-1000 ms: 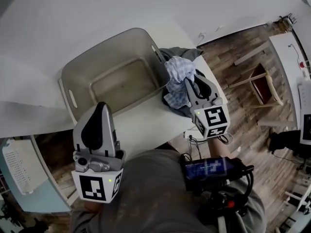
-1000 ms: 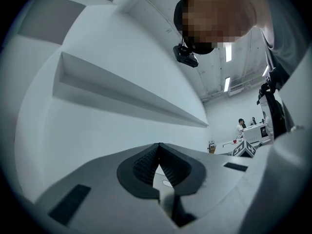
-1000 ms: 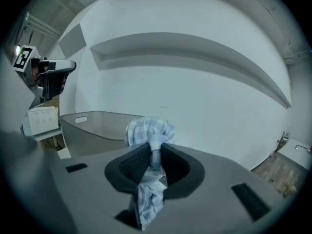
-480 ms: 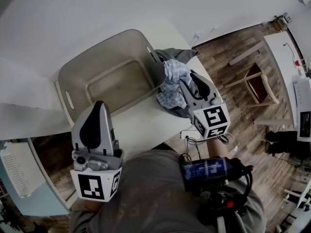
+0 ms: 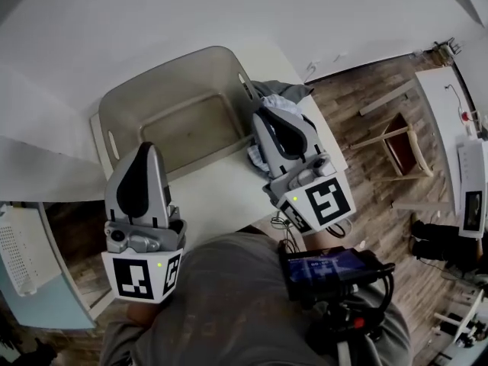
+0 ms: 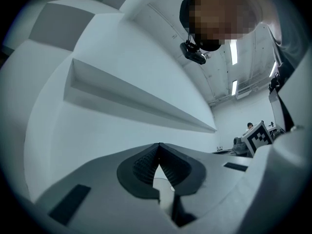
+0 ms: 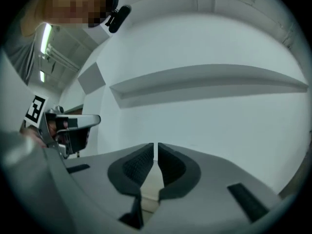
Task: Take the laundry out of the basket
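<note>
The basket (image 5: pixel 175 58) is seen empty on the table (image 5: pixel 217 197), and the laundry (image 5: pixel 284 95) is heaped just beside its right wall, outside it. The pile is partly covered by the right gripper (image 5: pixel 263 117), the nearer one, and lies below and just beyond its tips. That gripper's jaws have just been closing and are drawn nearly together on nothing. The left gripper (image 5: pixel 145 149) is clenched empty, well off to the near left.

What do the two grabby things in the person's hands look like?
Both the left gripper and right gripper are pale grey shells ending in tongs with black ribbed pads. Each carries a white cube printed with black square markers and a small green light.
</note>
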